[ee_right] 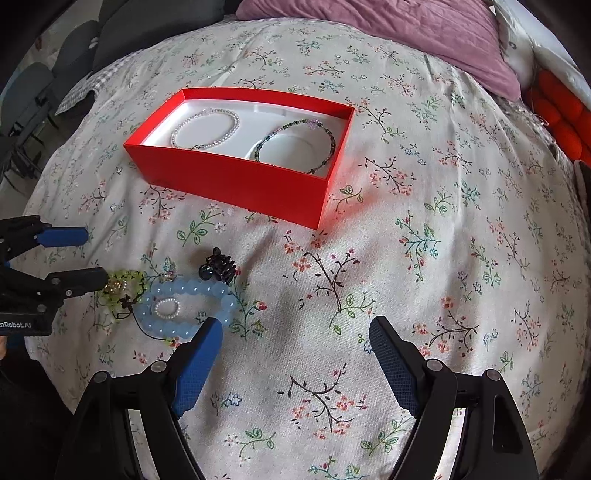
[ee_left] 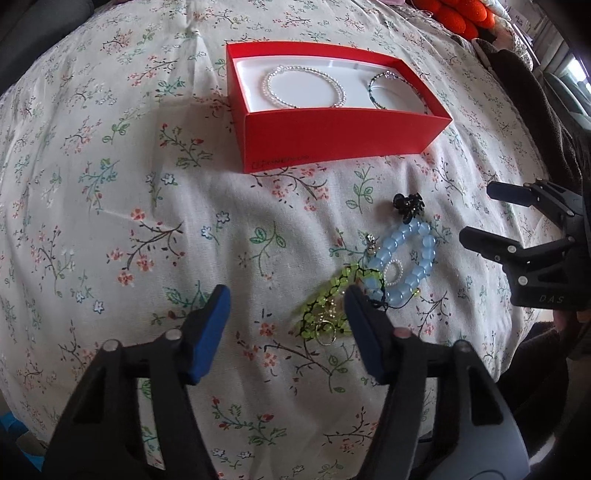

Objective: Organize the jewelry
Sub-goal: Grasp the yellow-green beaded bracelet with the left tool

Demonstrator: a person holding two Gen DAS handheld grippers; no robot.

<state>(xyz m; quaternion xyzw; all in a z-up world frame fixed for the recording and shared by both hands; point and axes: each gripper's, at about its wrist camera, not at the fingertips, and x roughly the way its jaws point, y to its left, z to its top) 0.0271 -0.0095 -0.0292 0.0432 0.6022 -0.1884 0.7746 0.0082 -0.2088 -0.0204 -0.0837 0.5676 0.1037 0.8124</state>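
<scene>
A red box (ee_left: 332, 136) (ee_right: 236, 181) with a white insert holds a pearl bracelet (ee_left: 303, 86) (ee_right: 205, 129) on the left and a dark bead bracelet (ee_left: 391, 92) (ee_right: 295, 146) on the right. On the floral cloth lie a blue bead bracelet (ee_left: 406, 262) (ee_right: 188, 306), a small pearl ring (ee_left: 394, 272) (ee_right: 167, 308), a green bead bracelet (ee_left: 325, 306) (ee_right: 122, 291) and a black hair claw (ee_left: 408, 207) (ee_right: 218, 269). My left gripper (ee_left: 286, 299) (ee_right: 83, 254) is open, its right finger beside the green bracelet. My right gripper (ee_right: 295, 328) (ee_left: 476, 212) is open and empty, its left finger near the blue bracelet.
A floral cloth (ee_right: 406, 258) covers the surface. A purple cushion (ee_right: 388, 33) lies at the back, and orange knitted stuff (ee_right: 561, 114) (ee_left: 454, 14) at the right edge. Dark chairs (ee_right: 55, 66) stand at the far left.
</scene>
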